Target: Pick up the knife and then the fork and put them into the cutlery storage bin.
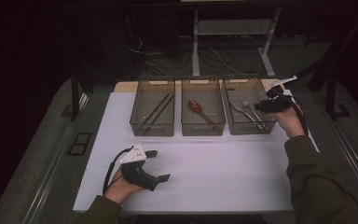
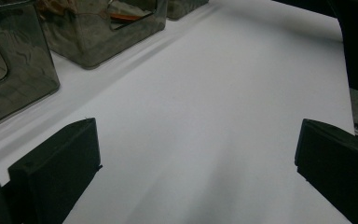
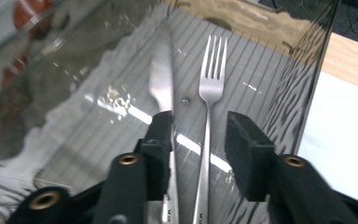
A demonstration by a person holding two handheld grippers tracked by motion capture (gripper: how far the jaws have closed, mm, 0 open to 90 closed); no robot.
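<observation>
Left gripper [image 2: 198, 154] held open over a white table sheet [image 2: 214, 93].
Its two black jaws stand wide apart with nothing between them; smoky transparent bins [image 2: 98, 42] sit at upper left.

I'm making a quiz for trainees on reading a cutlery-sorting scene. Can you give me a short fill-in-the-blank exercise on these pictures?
1. The number of clear bins on the white table is ____.
2. The middle bin holds a reddish-brown ____.
3. In the right bin, the knife lies beside a ____.
4. The left claw, holding nothing, has its jaws ____.

Missing words: three; spoon; fork; open
</observation>
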